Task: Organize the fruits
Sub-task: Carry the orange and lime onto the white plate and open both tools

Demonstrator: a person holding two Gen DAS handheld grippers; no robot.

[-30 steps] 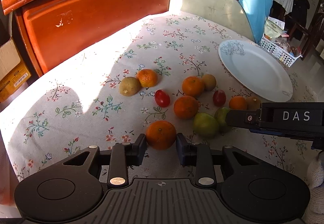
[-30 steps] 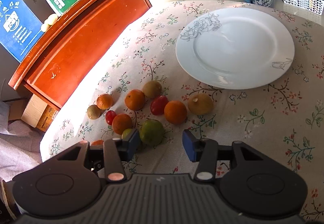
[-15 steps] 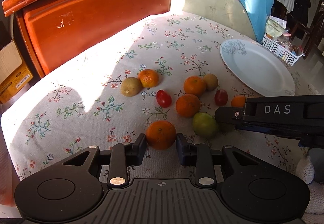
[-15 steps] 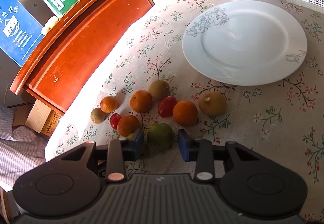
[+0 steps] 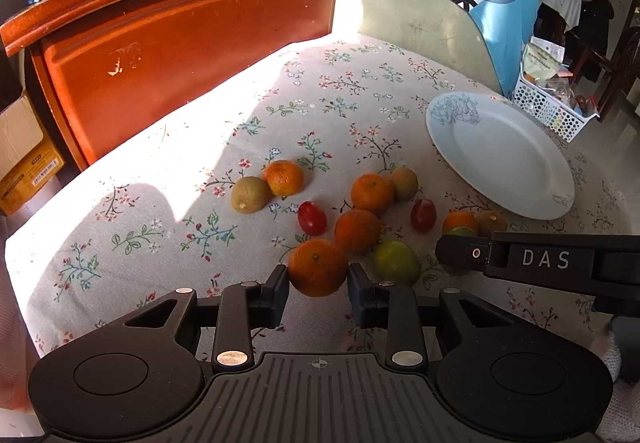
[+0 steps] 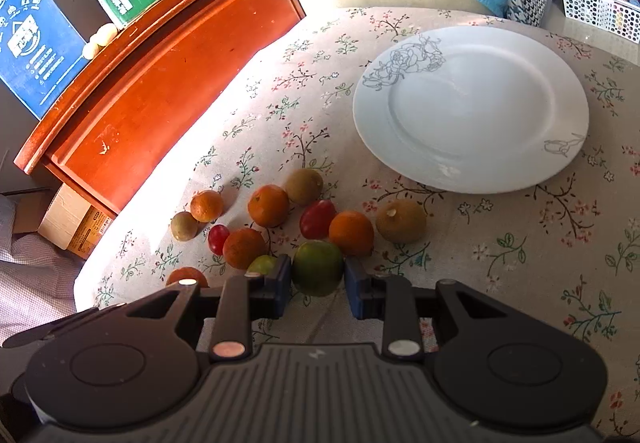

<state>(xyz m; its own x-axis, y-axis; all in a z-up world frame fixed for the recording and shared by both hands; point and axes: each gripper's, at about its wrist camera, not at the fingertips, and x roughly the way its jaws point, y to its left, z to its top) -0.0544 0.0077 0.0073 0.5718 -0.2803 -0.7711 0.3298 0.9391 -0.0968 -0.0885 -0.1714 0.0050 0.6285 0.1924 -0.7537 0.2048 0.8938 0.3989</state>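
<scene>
Orange [image 5: 318, 271] in L tongs [image 5: 318, 285], green fruit [image 6: 317, 267] in R tongs [image 6: 317, 285].

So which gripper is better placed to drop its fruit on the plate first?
Right. The right gripper already pinches the green citrus, with the white plate close ahead; the left gripper, around an orange, sits farther away.

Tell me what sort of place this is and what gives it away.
Most likely a lived-in home, probably a dining or living area. A floral tablecloth covers the table, with loose fruit beside a white plate. A worn wooden cabinet stacked with cartons stands alongside, and a white basket holds packaged goods.
</scene>
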